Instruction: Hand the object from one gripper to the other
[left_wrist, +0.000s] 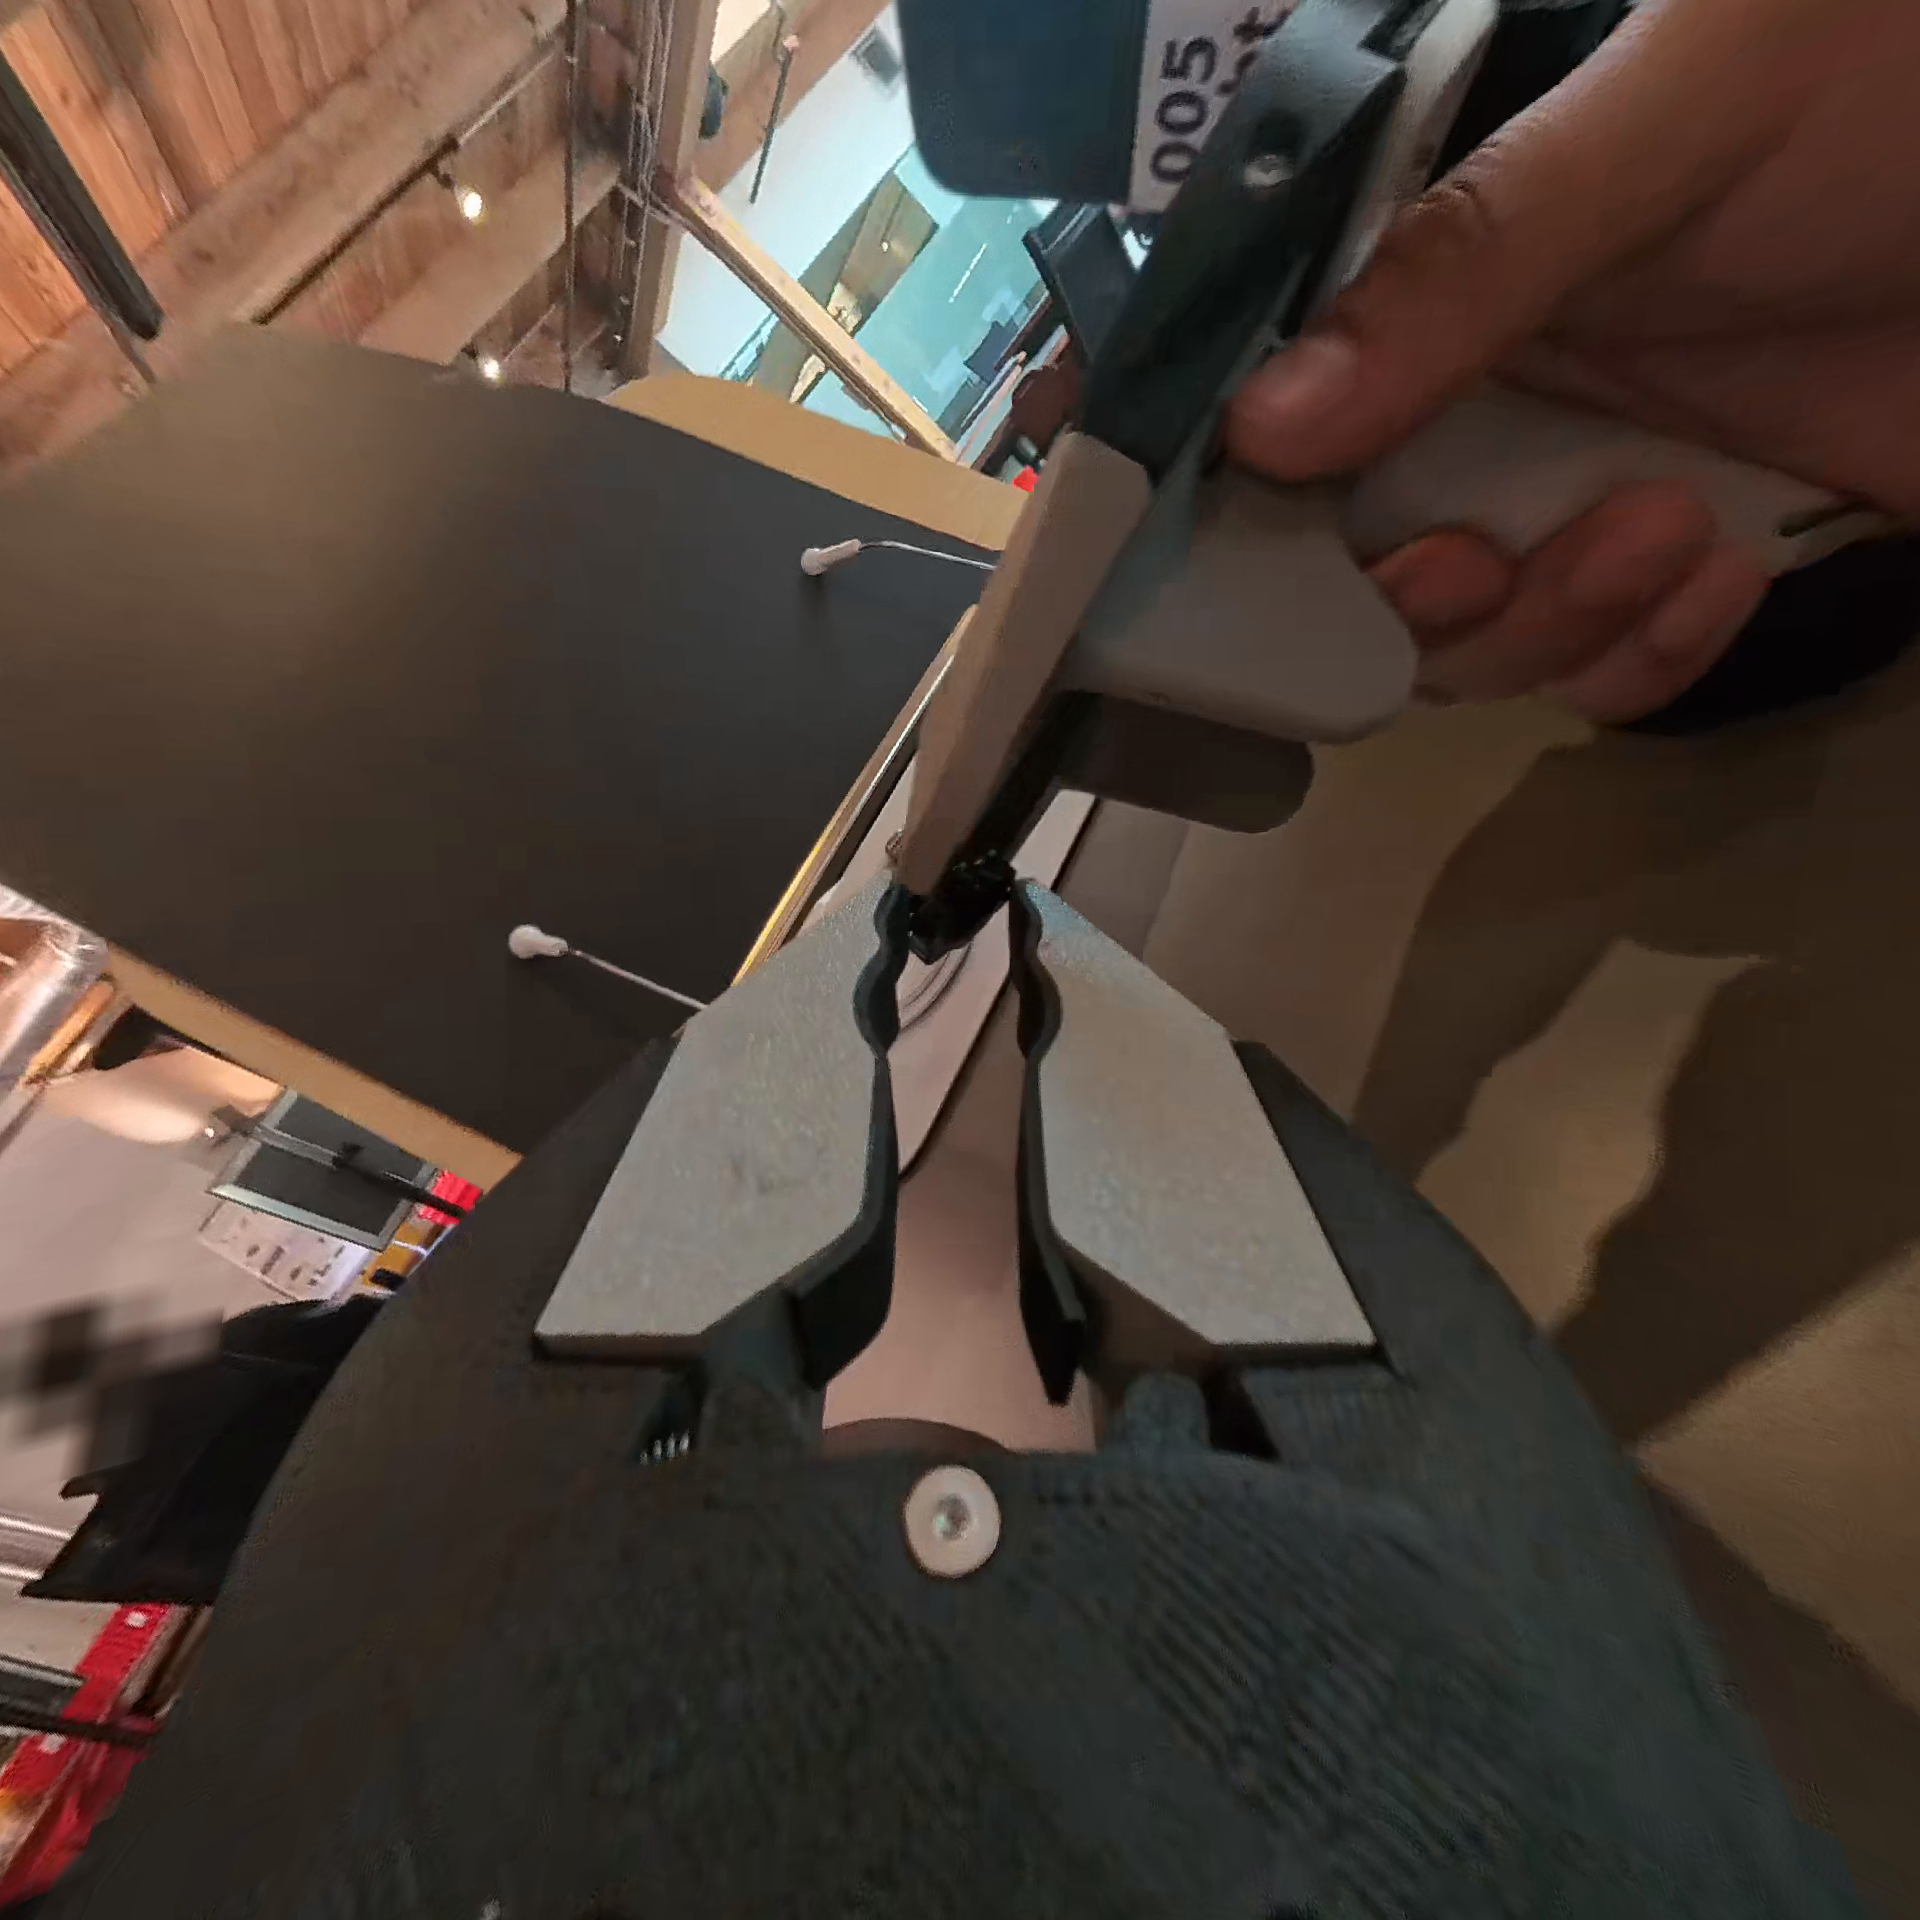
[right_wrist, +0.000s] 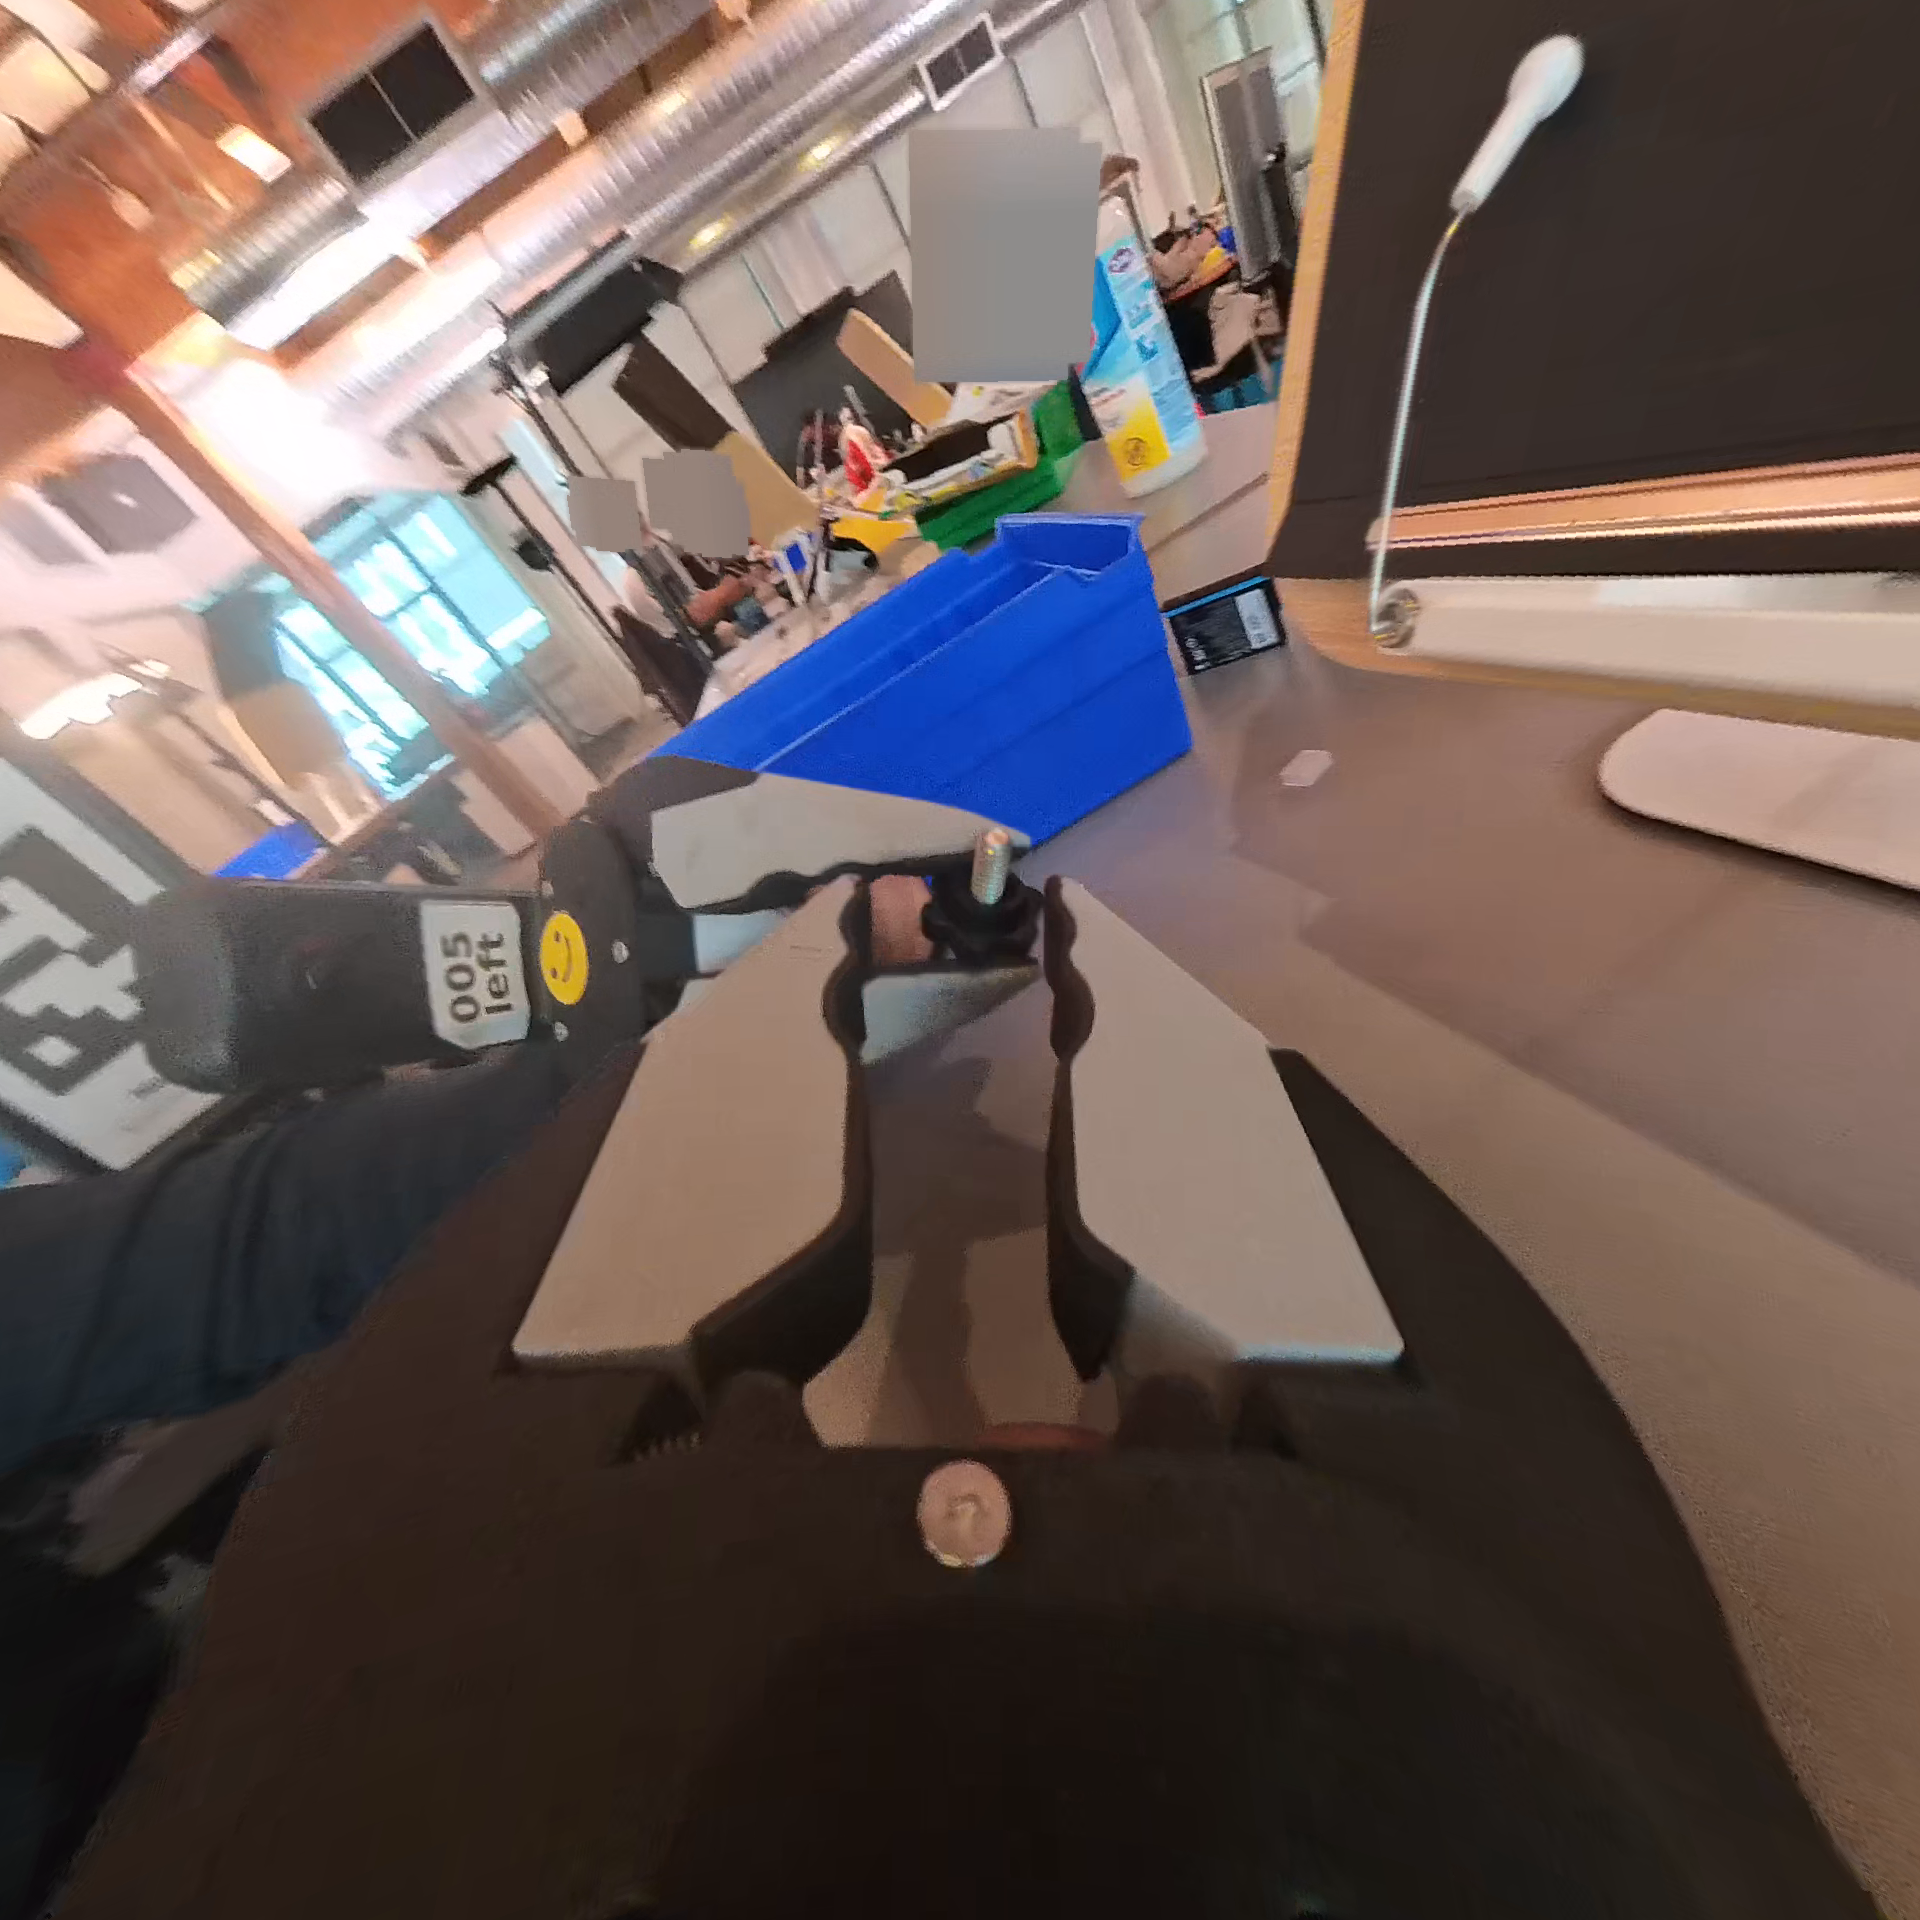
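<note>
The object is a small black knob with a threaded metal stud (right_wrist: 977, 923). It also shows in the left wrist view (left_wrist: 961, 902). My left gripper (left_wrist: 956, 920) is shut on the knob at its fingertips. In the right wrist view the left gripper's grey fingers (right_wrist: 831, 831) come in from the left, one above and one below the knob. My right gripper (right_wrist: 954, 904) is open, with its jaws on either side of the knob and a gap on the left side. In the left wrist view its finger (left_wrist: 997, 675) reaches down to the knob, held by a hand (left_wrist: 1558, 416).
A blue bin (right_wrist: 987, 675) stands on the grey table (right_wrist: 1455, 987) just beyond the grippers. A black board with a wooden edge (right_wrist: 1610, 260) (left_wrist: 416, 675) carries white-tipped wires (right_wrist: 1517, 114). A small black box (right_wrist: 1226, 623), a white wipes tub (right_wrist: 1143, 364) and a white oval base (right_wrist: 1766, 790) lie nearby. Left and right tips are no more than a few centimetres apart.
</note>
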